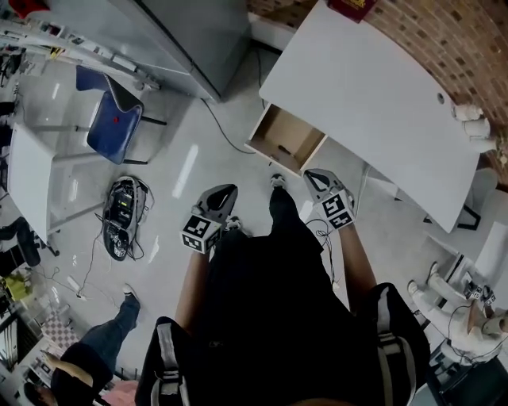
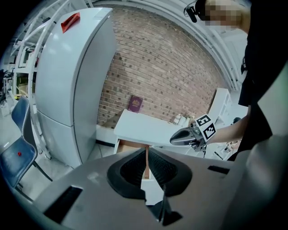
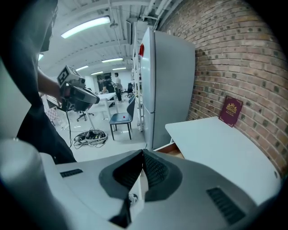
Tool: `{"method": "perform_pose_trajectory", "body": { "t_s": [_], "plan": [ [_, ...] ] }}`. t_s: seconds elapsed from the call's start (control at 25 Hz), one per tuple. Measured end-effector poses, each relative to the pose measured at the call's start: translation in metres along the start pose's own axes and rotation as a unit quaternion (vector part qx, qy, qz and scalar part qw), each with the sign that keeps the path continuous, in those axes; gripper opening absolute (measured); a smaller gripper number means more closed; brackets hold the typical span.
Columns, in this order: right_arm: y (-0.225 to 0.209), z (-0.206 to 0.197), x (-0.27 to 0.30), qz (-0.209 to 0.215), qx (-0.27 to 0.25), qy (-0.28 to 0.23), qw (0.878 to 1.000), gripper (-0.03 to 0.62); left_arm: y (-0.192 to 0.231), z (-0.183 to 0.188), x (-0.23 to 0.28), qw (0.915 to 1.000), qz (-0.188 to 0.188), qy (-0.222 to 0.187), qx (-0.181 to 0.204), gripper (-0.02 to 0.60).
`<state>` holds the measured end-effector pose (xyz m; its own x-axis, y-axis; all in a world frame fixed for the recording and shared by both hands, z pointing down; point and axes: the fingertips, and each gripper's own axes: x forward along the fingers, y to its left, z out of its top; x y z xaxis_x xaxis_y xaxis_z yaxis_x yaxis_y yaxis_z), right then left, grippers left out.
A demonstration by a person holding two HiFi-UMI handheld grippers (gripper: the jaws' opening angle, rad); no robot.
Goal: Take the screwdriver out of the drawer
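Observation:
The wooden drawer (image 1: 286,141) stands pulled out from the white table (image 1: 373,103), and the part of its inside that shows is bare. No screwdriver shows in any view. My left gripper (image 1: 226,192) is short of the drawer over the floor, shut with nothing in it. My right gripper (image 1: 315,176) hovers just before the drawer's front right corner, also shut and empty. In the left gripper view the shut jaws (image 2: 147,151) point at the drawer (image 2: 132,146), with the right gripper (image 2: 184,137) to the right. The right gripper view has its jaws (image 3: 143,152) closed near the drawer (image 3: 173,150).
A red booklet (image 1: 353,6) lies at the table's far end by the brick wall. A tall grey cabinet (image 1: 198,32) stands left of the table. A blue chair (image 1: 115,123) and a cable bundle (image 1: 121,214) are on the floor to the left. Another person's leg (image 1: 111,329) shows at lower left.

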<state>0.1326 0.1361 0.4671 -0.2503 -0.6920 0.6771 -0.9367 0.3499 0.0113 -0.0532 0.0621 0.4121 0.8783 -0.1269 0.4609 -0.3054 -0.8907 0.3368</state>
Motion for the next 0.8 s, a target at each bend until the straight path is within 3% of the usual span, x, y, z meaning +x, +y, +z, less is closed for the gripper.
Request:
{"method": "perform_pose_trajectory", "body": {
  "t_s": [0.44,0.8],
  "plan": [
    [-0.030,-0.020,0.018,0.079,-0.033,0.025,0.996,0.057,-0.015,0.012,0.039,0.9986,0.045,-0.005,-0.028,0.025],
    [-0.017,-0.041,0.044,0.131,-0.070,0.071,0.986,0.057,-0.018,-0.021,0.043,0.9974,0.049,0.012,-0.050,0.025]
  ]
}}
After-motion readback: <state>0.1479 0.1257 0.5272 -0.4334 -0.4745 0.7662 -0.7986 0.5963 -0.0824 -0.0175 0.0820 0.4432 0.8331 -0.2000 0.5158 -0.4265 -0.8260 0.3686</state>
